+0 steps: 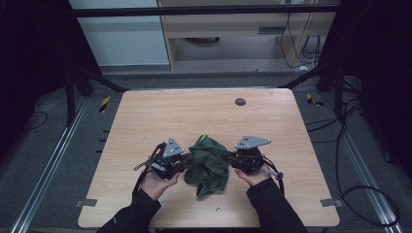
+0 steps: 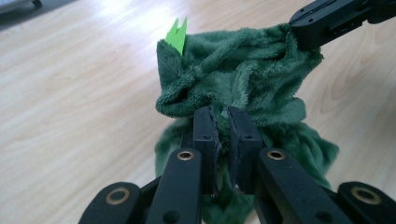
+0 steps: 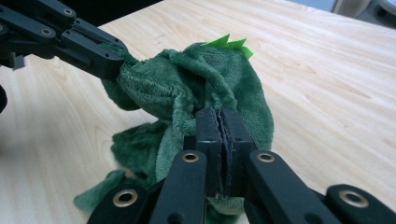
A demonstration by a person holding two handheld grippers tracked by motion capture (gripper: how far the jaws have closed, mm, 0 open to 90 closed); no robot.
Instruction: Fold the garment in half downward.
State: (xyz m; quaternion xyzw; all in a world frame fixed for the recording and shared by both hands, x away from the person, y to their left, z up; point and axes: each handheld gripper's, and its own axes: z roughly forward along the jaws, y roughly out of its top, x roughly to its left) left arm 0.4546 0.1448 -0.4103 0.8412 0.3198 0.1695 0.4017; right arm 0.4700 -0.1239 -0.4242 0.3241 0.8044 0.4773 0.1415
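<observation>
Near the desk's point(image 1: 145, 204) front edge, dark green plush cloth point(image 1: 210, 165) bunched between both hands. Left gripper point(image 2: 223, 122) pinched tight on one side, right gripper point(image 3: 220, 125) on the other. Bright green tag point(image 2: 177, 33) atop.

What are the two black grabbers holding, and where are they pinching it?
Both hold the fuzzy green cloth. The left gripper pinches a bunched fold on one side, the right gripper a fold on the opposite side.

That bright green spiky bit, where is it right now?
In the high view it pokes up at the far top edge of the green plush cloth, the bright green spikes lying between the left gripper and the right gripper, over the table's near half.
</observation>
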